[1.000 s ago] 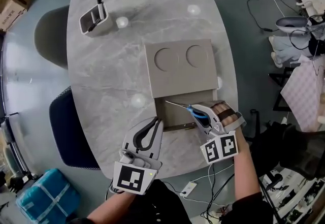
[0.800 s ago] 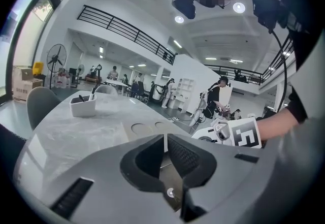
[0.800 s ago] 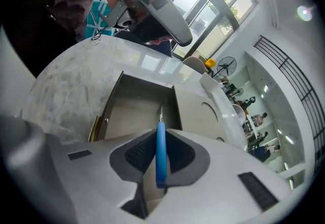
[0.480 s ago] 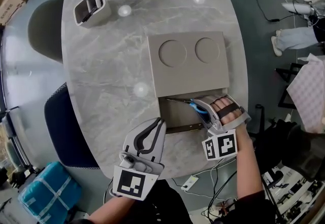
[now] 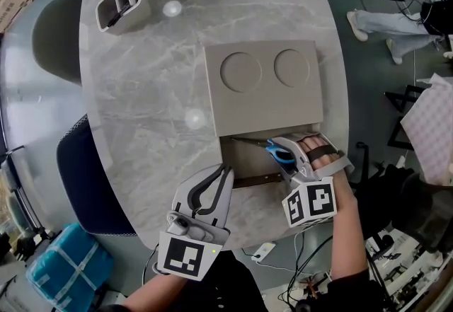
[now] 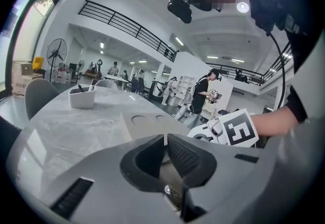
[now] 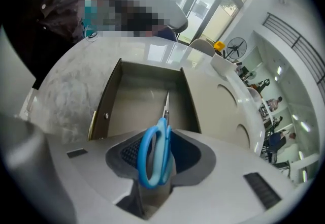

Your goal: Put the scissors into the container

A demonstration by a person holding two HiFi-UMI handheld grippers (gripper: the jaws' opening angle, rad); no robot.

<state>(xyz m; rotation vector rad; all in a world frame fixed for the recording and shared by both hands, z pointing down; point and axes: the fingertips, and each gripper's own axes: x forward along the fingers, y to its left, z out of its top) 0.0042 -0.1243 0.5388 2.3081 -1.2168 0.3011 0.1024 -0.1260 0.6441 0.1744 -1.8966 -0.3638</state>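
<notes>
While the right gripper [image 5: 287,160] is pointing steeply down into the open drawer [image 5: 244,162] of the beige box [image 5: 263,88], its jaws are standing partly apart, having just been opening. The scissors [image 7: 161,131] are sitting between them. The blue handle loops are standing upright in the gap. The ribbed face of one pad [image 7: 128,153] is showing clear beside the loops, so the jaws are looking loosened and not clamped on the handles. The closed metal blades are reaching ahead of the jaws, with the tip lying down on the drawer's floor near its middle. Seen from the head view, the blades are pointing across the drawer toward the person's left, just under the box's front edge.

The left gripper [image 5: 225,170] is hovering over the grey marble surface [image 5: 156,56], just beside the drawer's near left corner. Its jaws are meeting at the tips, closed with nothing between them, leaving only the hollow behind the pads.

The box is lying near the middle of the surface, its top showing two round recesses, and the drawer is standing pulled out toward the person. A white holder [image 5: 117,6] with a dark item in it is standing well apart, at the far left of the surface.
</notes>
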